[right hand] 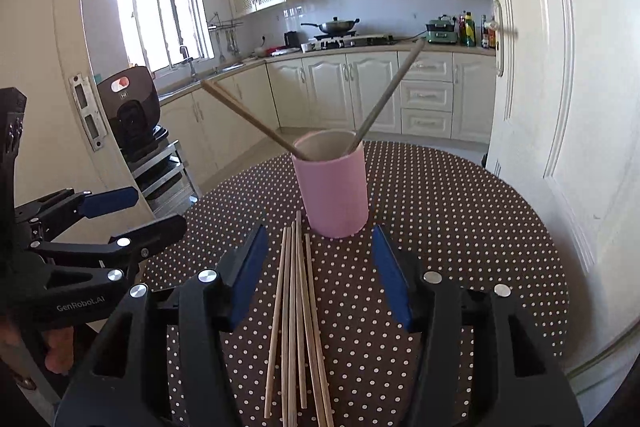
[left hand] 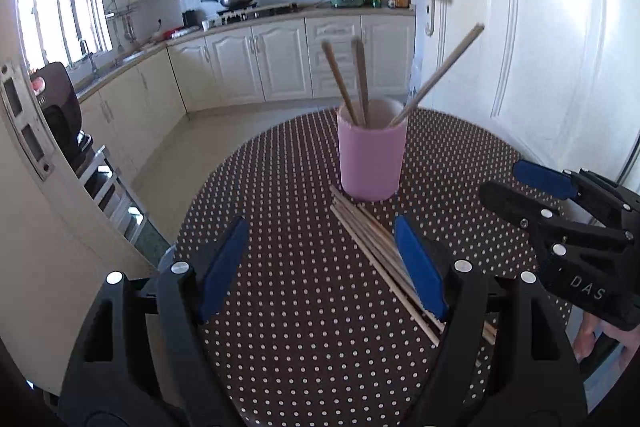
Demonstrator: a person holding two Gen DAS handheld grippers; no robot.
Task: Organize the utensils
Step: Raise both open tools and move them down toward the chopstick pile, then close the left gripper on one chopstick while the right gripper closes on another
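Black two-finger left gripper [left hand: 320, 263] with blue pads is held wide apart above the brown, white-dotted tablecloth of the round table [left hand: 280, 307], with nothing between its jaws. Loose pale wooden chopsticks [left hand: 384, 251] are seen lying flat in a bundle on the cloth, partly hidden behind its right finger. Their far ends lie just beside the base of the pink cylindrical cup [left hand: 371, 163], which stands upright near the middle of the table. Darker chopsticks [left hand: 352, 83] are leaned inside it against the rim. In the right wrist view, the black right gripper [right hand: 318, 275] is parted around the bundle [right hand: 298, 311] without touching it, pads clear on both sides.
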